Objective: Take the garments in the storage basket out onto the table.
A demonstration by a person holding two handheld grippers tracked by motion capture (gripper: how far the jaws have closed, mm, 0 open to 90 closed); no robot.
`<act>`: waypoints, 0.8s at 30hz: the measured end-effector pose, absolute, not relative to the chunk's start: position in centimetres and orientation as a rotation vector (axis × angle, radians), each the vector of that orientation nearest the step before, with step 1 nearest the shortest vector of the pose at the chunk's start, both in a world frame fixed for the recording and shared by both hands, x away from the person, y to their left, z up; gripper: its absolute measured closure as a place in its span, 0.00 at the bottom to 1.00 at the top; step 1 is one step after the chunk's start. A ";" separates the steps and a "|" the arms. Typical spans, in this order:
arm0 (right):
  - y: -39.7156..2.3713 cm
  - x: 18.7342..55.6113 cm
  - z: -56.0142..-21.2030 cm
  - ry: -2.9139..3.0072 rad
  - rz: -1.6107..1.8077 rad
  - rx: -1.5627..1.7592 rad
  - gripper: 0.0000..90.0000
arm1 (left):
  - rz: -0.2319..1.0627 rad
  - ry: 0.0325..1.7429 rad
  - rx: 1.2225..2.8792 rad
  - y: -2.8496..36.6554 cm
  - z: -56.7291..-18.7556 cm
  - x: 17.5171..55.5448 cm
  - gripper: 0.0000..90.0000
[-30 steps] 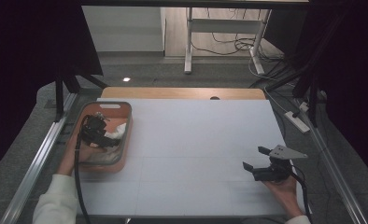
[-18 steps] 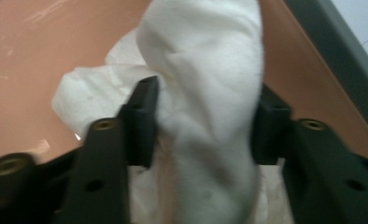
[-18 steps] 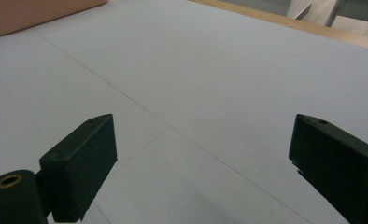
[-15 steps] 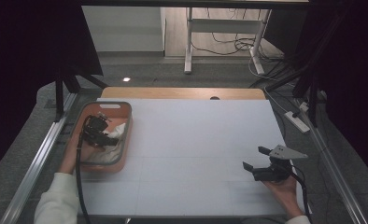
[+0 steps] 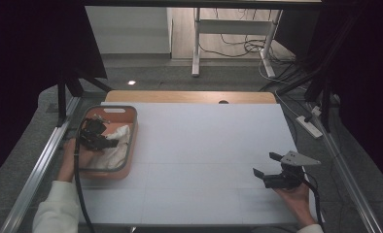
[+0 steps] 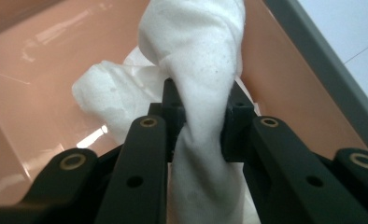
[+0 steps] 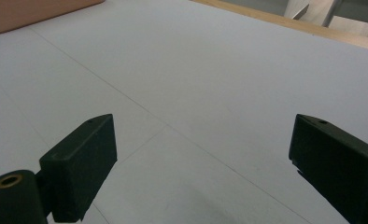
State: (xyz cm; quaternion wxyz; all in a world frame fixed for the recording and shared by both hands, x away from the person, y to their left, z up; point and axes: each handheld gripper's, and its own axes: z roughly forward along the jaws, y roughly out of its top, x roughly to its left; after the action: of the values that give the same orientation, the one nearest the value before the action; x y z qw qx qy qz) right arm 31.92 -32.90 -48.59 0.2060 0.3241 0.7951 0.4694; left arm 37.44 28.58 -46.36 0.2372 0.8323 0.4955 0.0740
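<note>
Left gripper [image 6: 203, 105] jaws just closed in, now pinched on white cloth [image 6: 198, 70] inside orange tray [image 5: 130, 150]. Fold gripped between pads seen in left gripper view; cloth's long axis runs ahead, away from jaws. Right gripper [image 5: 267, 165] held wide, nothing between jaws, over white table [image 5: 204, 145].

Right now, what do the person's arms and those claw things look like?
Both claws are black, with two blocky jaws on hinged bars with brass-coloured pins. The right claw carries a grey three-cornered plate on top. A black cable trails from the left claw. The person wears white sleeves.
</note>
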 end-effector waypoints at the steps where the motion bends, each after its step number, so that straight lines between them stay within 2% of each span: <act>1: -32.9 31.9 -48.6 2.216 1.308 0.903 0.09 | 0.207 1.358 2.273 28.7 -46.3 37.4 0.83; 24: -32.9 31.9 -48.6 2.214 1.306 0.903 0.09 | 0.323 1.338 2.135 30.1 -43.9 35.8 0.84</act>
State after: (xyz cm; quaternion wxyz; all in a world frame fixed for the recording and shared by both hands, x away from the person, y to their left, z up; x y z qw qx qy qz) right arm 31.92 -32.92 -48.60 0.2071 0.3243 0.7949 0.4691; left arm 35.80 30.13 -43.91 0.2964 0.8027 0.5031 0.1214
